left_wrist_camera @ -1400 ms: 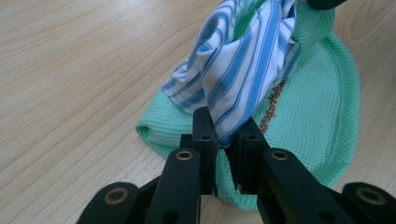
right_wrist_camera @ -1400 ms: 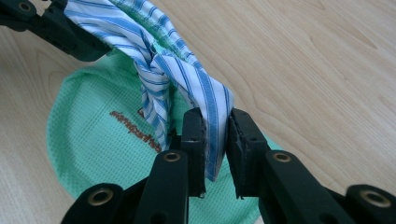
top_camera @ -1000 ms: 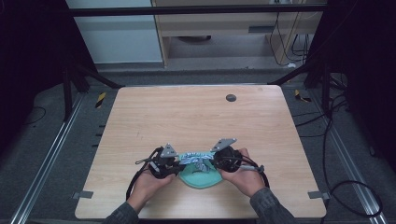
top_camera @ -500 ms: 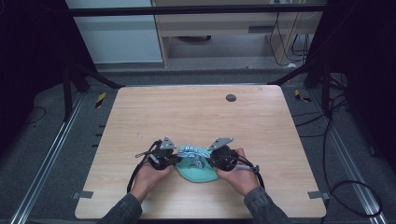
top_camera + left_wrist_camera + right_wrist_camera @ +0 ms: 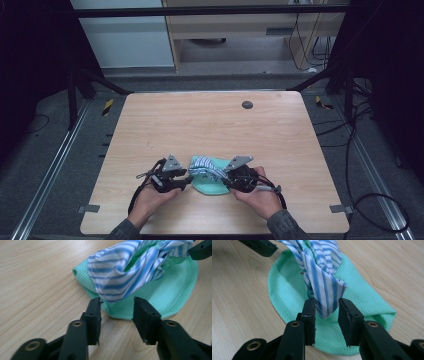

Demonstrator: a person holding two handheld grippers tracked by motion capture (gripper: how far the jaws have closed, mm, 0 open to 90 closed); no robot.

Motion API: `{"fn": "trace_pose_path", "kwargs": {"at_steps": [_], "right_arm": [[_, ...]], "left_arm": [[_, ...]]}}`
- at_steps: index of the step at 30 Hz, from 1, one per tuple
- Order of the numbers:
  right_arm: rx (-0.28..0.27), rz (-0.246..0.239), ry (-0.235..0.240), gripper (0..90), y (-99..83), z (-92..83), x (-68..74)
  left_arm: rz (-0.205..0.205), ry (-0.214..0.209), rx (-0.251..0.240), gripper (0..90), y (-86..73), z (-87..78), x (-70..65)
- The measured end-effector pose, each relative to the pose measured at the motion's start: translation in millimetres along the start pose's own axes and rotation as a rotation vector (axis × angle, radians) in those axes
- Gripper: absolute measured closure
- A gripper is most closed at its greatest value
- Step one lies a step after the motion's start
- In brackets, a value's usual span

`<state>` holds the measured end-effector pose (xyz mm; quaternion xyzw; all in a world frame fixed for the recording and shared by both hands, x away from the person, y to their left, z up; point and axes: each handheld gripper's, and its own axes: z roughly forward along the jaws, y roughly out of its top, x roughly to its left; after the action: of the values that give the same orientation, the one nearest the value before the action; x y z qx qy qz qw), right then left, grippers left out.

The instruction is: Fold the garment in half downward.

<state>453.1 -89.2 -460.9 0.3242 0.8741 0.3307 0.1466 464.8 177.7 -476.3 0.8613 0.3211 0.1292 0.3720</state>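
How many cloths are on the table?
2: a green cloth lies flat near the table's front edge, and a blue-striped cloth sits bunched on top of it. More could be hidden inside the folds.

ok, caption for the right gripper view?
Right gripper jaws parted around a striped cloth corner above the green cloth.

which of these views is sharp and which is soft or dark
High view: table evenly lit, surroundings nearly black, slightly soft overall. Left gripper view: striped cloth crisp, near jaws a little soft. Right gripper view: green cloth weave sharp, far tabletop blurs.
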Motion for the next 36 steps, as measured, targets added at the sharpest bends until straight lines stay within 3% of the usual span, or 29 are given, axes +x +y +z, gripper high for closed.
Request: {"fn": "trace_pose_path", "kwargs": {"at_steps": [4,10,17,21,27,36], "right_arm": [[0.005,-0.002,0.013,63.9,-3.6,0.7,2.7],[0.012,-0.010,0.020,63.1,-8.1,0.5,6.7],[0.026,-0.020,0.025,62.7,-12.2,-1.3,11.3],[0.023,-0.023,0.029,62.6,-12.0,-2.7,12.3],[0.028,-0.017,0.028,58.7,-15.3,-3.2,11.6],[0.012,-0.001,0.011,43.6,-20.2,-11.8,5.8]], "left_arm": [[-0.004,-0.004,-0.001,53.2,-5.5,-6.6,0.2],[0.011,-0.006,0.007,55.0,-10.5,-19.4,-0.7],[0.005,0.016,-0.072,57.2,11.2,-33.7,3.5],[-0.021,0.034,-0.105,57.4,28.4,-24.9,10.1],[-0.013,0.051,-0.084,56.6,42.3,0.8,9.6],[0.066,0.065,0.027,55.9,19.1,19.0,-2.3]]}}
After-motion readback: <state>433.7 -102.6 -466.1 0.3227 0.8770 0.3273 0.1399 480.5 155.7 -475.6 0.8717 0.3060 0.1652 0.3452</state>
